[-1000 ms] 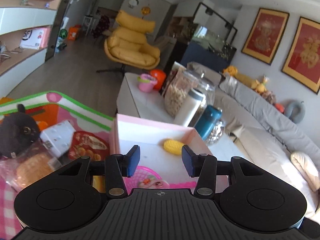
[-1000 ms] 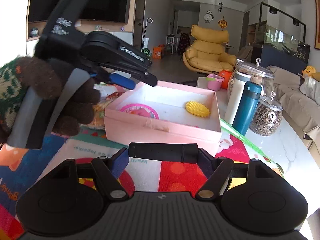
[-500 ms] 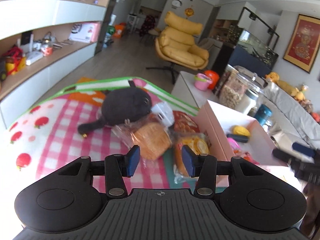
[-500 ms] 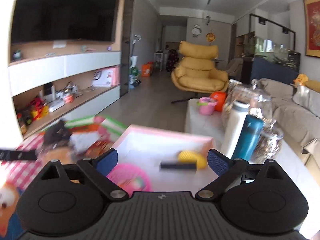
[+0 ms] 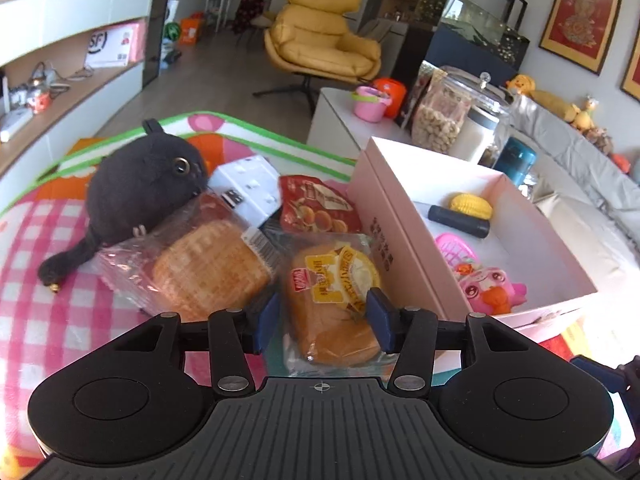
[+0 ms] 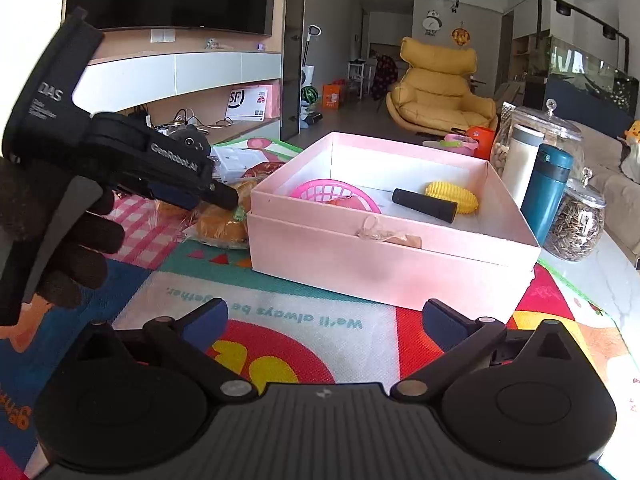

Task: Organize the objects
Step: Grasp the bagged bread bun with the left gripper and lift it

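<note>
An open pink box (image 5: 384, 216) (image 6: 384, 264) stands on the play mat. It holds a black cylinder (image 5: 458, 220) (image 6: 424, 205), a yellow toy corn (image 5: 471, 207) (image 6: 452, 197), a pink basket (image 6: 334, 194) and a pink toy (image 5: 490, 290). My left gripper (image 5: 323, 314) is open with its fingers on either side of a wrapped bun (image 5: 336, 304) lying left of the box. It also shows in the right wrist view (image 6: 212, 196). My right gripper (image 6: 324, 322) is open and empty, low over the mat in front of the box.
Left of the box lie a wrapped waffle bread (image 5: 208, 268), a black plush toy (image 5: 136, 192), a white adapter box (image 5: 250, 186) and a red snack bag (image 5: 316, 208). Jars (image 6: 576, 220), a white bottle (image 6: 522, 160) and a teal bottle (image 6: 546, 196) stand right of the box.
My right gripper has let the black cylinder go into the box and drawn back, open. My left gripper swung from over the box to the snacks and now straddles the wrapped bun.
</note>
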Demonstrator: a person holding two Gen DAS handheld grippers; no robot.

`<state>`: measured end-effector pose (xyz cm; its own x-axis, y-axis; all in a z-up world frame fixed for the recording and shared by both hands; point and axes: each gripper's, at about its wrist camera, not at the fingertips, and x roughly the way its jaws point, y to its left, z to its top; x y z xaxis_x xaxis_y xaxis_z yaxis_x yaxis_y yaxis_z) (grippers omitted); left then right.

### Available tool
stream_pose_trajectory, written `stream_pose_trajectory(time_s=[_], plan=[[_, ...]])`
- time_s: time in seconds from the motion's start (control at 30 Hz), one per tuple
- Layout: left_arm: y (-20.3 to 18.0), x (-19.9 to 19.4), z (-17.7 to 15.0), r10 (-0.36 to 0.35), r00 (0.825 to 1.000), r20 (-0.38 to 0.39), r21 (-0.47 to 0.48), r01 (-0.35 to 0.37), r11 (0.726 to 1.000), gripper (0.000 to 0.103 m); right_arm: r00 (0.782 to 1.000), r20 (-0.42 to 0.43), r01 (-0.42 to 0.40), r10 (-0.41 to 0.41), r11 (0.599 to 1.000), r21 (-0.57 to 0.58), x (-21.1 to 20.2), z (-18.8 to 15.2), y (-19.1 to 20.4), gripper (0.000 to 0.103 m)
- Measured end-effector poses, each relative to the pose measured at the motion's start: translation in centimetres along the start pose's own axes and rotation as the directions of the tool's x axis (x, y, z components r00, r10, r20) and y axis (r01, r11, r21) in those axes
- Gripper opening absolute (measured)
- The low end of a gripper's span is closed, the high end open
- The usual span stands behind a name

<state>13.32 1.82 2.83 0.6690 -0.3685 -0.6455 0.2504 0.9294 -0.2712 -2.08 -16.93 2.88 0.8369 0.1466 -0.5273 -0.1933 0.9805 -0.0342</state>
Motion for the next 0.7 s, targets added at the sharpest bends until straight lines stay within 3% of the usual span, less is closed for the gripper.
stream_pose_trajectory(time_s=[0.13, 0.23, 0.37, 0.6, 0.7], plan=[[0.3, 1.2, 0.3, -0.017, 1.000, -0.025, -0.044, 0.016, 0.999, 0.060, 1.000, -0.005, -0.007, 0.007, 1.000, 0.006, 0.1, 0.2, -0.1, 0.103], [-0.3, 1.9, 0.4, -0.001, 0.999, -0.035, -0.023, 0.000, 1.000, 0.062, 1.000, -0.013, -0.010, 0.010, 1.000, 0.009, 0.2, 0.2, 0.0, 0.103], [-0.6, 1.4, -0.2, 0.013, 1.000, -0.027, -0.029, -0.013, 0.999, 0.056, 1.000, -0.018, -0.015, 0.015, 1.000, 0.018, 0.3, 0.3, -0.1, 0.103], [0.0, -5.3, -5.4, -0.027, 0.999, -0.040, -0.009, 0.027, 1.000, 0.054, 0.999, -0.022, -0.025, 0.026, 0.999, 0.031, 0.4, 0.4, -0.3, 0.103], [1.3, -8.2, -7.4, -0.004, 1.000, -0.031, -0.017, 0.003, 1.000, 0.054, 0.999, -0.036, -0.028, 0.028, 1.000, -0.002, 0.7, 0.6, 0.3, 0.103]])
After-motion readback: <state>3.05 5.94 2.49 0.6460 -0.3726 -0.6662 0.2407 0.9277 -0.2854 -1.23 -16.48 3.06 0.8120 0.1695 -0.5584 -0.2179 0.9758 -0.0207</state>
